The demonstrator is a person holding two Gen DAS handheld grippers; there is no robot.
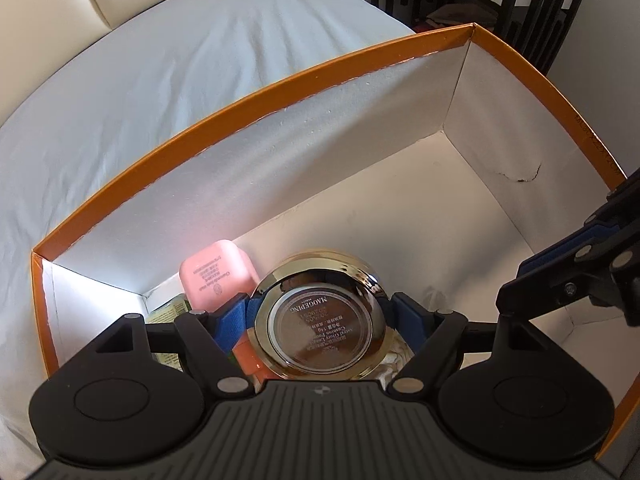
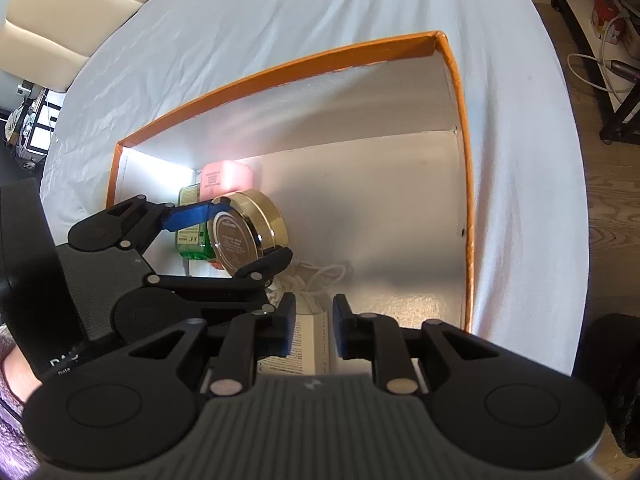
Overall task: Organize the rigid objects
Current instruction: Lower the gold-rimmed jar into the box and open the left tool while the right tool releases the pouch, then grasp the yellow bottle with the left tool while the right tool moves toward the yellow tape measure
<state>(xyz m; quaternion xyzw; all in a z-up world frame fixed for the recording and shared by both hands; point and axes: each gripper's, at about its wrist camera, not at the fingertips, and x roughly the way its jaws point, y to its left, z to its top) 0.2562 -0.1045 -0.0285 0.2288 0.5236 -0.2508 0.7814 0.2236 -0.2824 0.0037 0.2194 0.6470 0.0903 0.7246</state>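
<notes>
My left gripper (image 1: 320, 312) is shut on a round gold compact (image 1: 320, 320), held on edge inside the orange box (image 1: 256, 88), near its left end. The same compact (image 2: 248, 232) and the left gripper (image 2: 240, 236) show in the right wrist view. Behind the compact stand a pink case (image 1: 216, 276) and a green tin (image 2: 192, 240) in the box's left corner. My right gripper (image 2: 312, 328) hovers over the box's near side with its jaws a little apart, above a white printed carton (image 2: 310, 340); nothing is between them.
The orange box (image 2: 460, 120) lies on a bed with a pale sheet (image 2: 320, 8). A white cord (image 2: 320, 272) lies on the box floor. The right half of the box floor (image 2: 400, 220) is bare. Dark shelving (image 1: 520, 0) stands beyond the bed.
</notes>
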